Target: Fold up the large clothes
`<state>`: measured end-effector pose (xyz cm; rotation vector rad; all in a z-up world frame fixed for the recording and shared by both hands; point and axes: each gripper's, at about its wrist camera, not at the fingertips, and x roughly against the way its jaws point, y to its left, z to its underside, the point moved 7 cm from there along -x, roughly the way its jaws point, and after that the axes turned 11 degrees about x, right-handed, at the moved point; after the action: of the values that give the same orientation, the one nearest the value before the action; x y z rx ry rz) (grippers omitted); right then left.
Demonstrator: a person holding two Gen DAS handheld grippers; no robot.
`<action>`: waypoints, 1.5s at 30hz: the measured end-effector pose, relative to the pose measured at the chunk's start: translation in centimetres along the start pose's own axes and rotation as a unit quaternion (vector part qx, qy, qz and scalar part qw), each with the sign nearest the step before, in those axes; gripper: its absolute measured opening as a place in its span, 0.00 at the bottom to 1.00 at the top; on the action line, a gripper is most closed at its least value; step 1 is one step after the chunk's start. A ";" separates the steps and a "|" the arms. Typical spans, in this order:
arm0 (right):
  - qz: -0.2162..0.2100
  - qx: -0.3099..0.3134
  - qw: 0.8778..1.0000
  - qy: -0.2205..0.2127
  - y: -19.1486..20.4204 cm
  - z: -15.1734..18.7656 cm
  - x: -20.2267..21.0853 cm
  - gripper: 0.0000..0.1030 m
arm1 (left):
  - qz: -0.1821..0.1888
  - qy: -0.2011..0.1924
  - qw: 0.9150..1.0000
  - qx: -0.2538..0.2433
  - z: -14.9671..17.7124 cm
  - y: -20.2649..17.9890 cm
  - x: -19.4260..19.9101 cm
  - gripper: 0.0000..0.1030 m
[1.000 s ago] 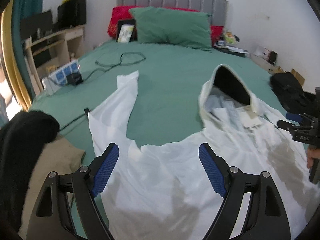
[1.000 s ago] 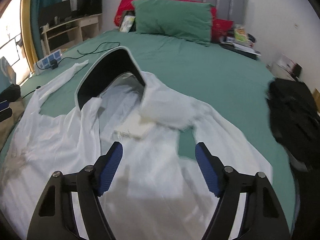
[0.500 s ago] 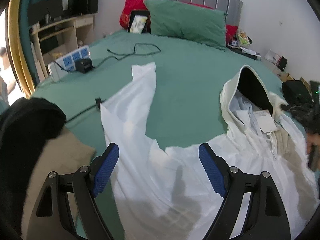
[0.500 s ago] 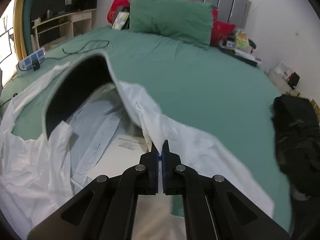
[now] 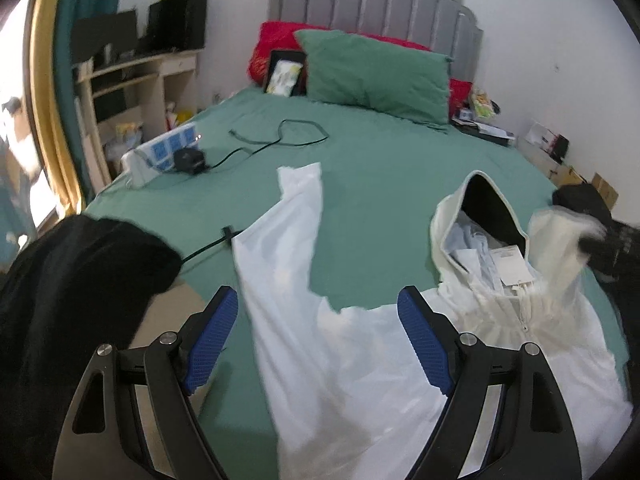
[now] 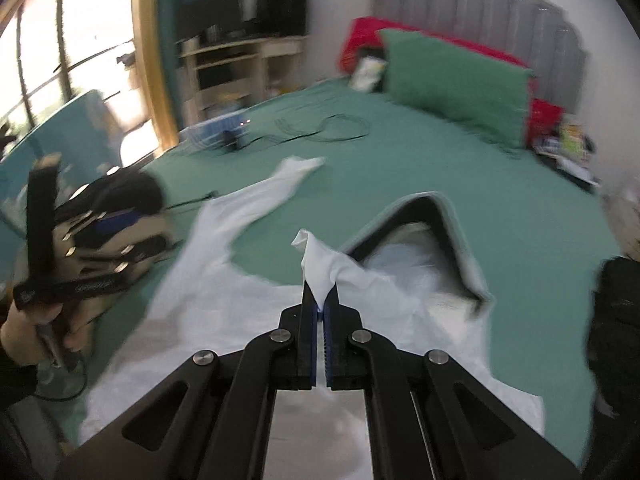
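Note:
A white hooded jacket [image 5: 360, 360] lies spread on the green bed [image 5: 380, 168]. Its dark-lined hood [image 5: 480, 208] stands open and its left sleeve [image 5: 292, 216] stretches toward the headboard. My left gripper [image 5: 318, 300] hangs open above the shoulder and sleeve, with nothing between its fingers. My right gripper [image 6: 320, 300] is shut on a bunch of the right sleeve [image 6: 320, 260], lifted off the bed in front of the hood [image 6: 420, 216]. In the left wrist view the right gripper [image 5: 600, 240] is a blur at the right edge with the raised sleeve [image 5: 556, 236].
A black garment [image 5: 68, 300] lies over a beige one at the bed's near left corner. A power strip [image 5: 164, 152] and a black cable [image 5: 288, 136] lie on the far left. A black bag [image 6: 616, 320] sits at the right edge. Pillows [image 5: 376, 76] are at the headboard.
My right gripper closed on the right sleeve, then rose and swung left with it. My left gripper stayed open and drifted a little, now showing more of the left sleeve.

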<state>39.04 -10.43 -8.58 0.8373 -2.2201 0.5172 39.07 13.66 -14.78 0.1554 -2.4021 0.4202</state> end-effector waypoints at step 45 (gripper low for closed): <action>-0.149 -0.029 0.987 0.044 10.4 -3.7 -19.3 0.02 | -0.029 0.021 0.994 0.106 -3.9 11.3 -2.2 0.83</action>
<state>44.09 7.09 -21.31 1.0701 -1.9744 0.3361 40.62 25.64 -16.29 0.3083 -2.3018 0.6449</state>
